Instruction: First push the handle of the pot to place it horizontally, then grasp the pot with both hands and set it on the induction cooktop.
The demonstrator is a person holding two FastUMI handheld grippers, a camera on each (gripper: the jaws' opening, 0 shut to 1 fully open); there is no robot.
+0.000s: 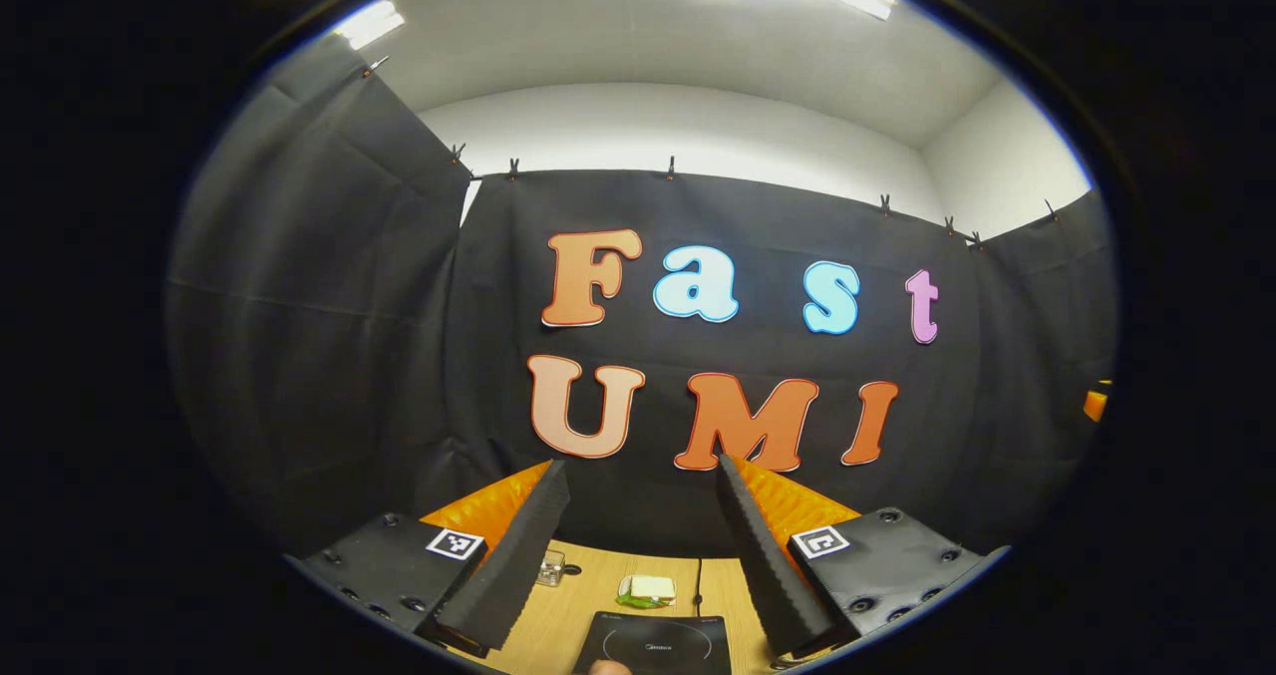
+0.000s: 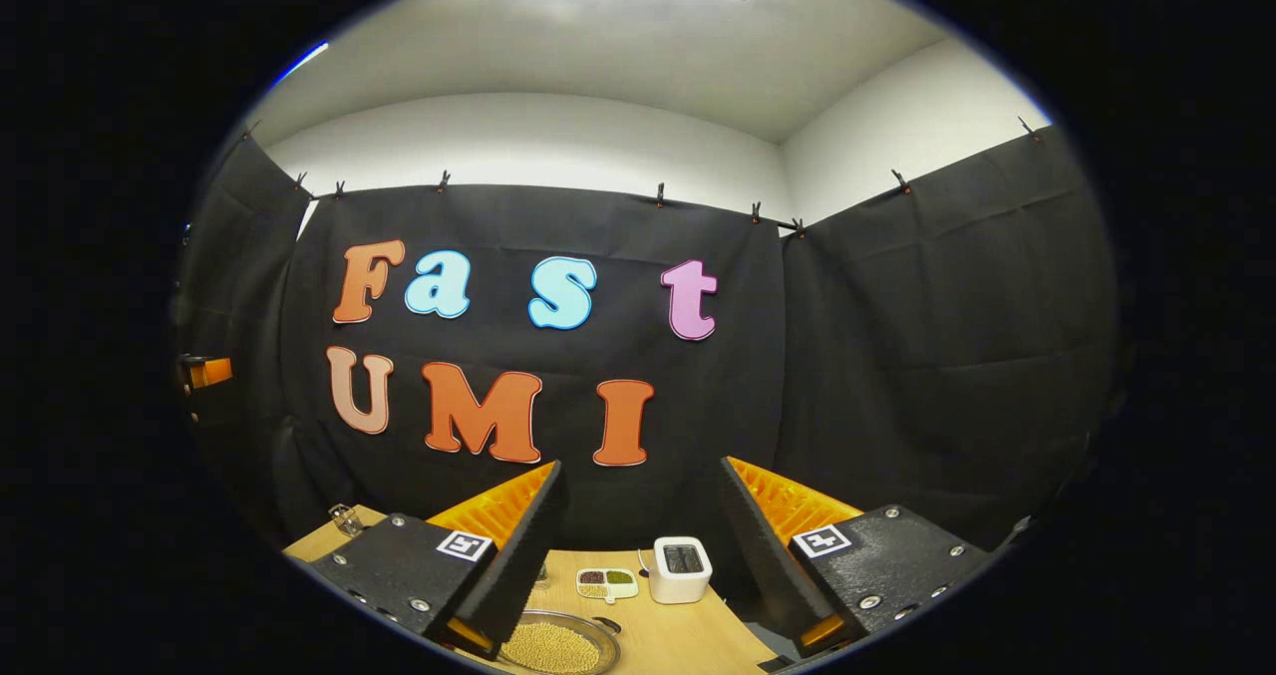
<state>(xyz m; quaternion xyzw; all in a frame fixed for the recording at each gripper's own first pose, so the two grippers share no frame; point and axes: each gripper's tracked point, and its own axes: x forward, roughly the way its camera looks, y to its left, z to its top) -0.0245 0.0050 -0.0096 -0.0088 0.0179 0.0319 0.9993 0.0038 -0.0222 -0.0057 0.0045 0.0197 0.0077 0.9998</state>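
Note:
In the left gripper view my left gripper (image 1: 642, 466) is open and raised, aimed at the booth's back wall with nothing between its fingers. Below it on the wooden table lies the black induction cooktop (image 1: 653, 643), partly cut off at the bottom edge. A small tan tip (image 1: 608, 668) pokes in just in front of the cooktop; I cannot tell what it is. In the right gripper view my right gripper (image 2: 641, 464) is also open and empty, held high. Beneath its left finger sits a round metal vessel (image 2: 558, 645) holding pale beans.
Near the back of the table are a small glass (image 1: 550, 567), a green-and-white item (image 1: 646, 588) and a cable (image 1: 698, 580). A white toaster (image 2: 680, 568) and a divided dish of beans (image 2: 606, 582) stand behind the metal vessel. Black cloth walls close in the table.

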